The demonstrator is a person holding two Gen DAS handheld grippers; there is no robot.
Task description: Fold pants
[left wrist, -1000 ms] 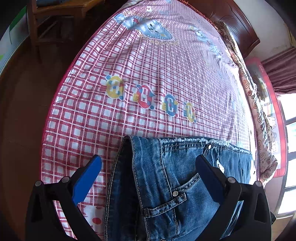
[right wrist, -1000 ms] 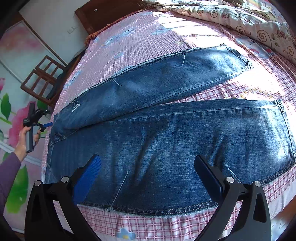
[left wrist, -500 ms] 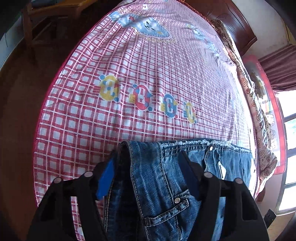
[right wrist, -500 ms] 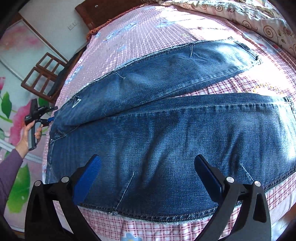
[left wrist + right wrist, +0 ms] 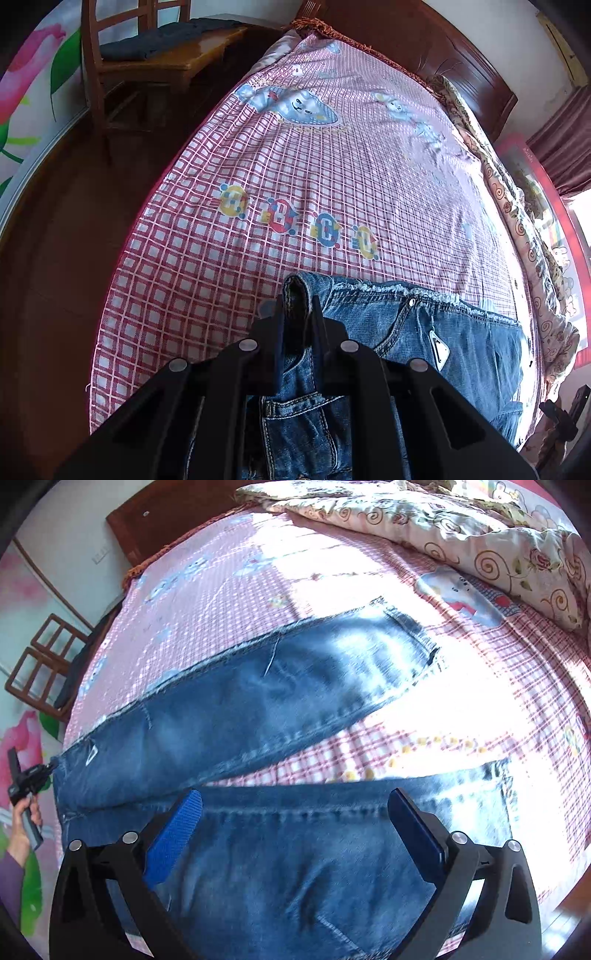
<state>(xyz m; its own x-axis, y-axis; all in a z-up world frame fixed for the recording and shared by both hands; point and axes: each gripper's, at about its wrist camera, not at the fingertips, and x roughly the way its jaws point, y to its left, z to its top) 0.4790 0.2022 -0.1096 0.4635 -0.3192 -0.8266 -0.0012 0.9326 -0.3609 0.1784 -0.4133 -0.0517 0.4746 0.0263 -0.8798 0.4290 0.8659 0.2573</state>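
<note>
- Left gripper (image 5: 297,317): jaws had just been closing and stood clenched on the folded waistband corner of the jeans (image 5: 461,354), denim pinched between the pads and poking out past the fingertips.
- Right gripper (image 5: 293,825): released, blue pads wide apart, held over the nearer trouser leg with no cloth between them.
- Jeans: blue denim, spread flat on the bed sheet (image 5: 332,155); waist end toward the left gripper, the two legs lying in a V, sheet showing between them; the far leg's hem (image 5: 410,627) pointing toward the quilt (image 5: 480,539).
- Hand (image 5: 24,825): gripping the left gripper's handle at the waist end, a purple sleeve below it.
- Bed sheet: pink check with cartoon prints.
- Quilt: floral, bunched along the far bed edge.
- Headboard (image 5: 436,48): dark wood.
- Chair (image 5: 147,62): wooden, beside the bed, dark cloth on its seat.
</note>
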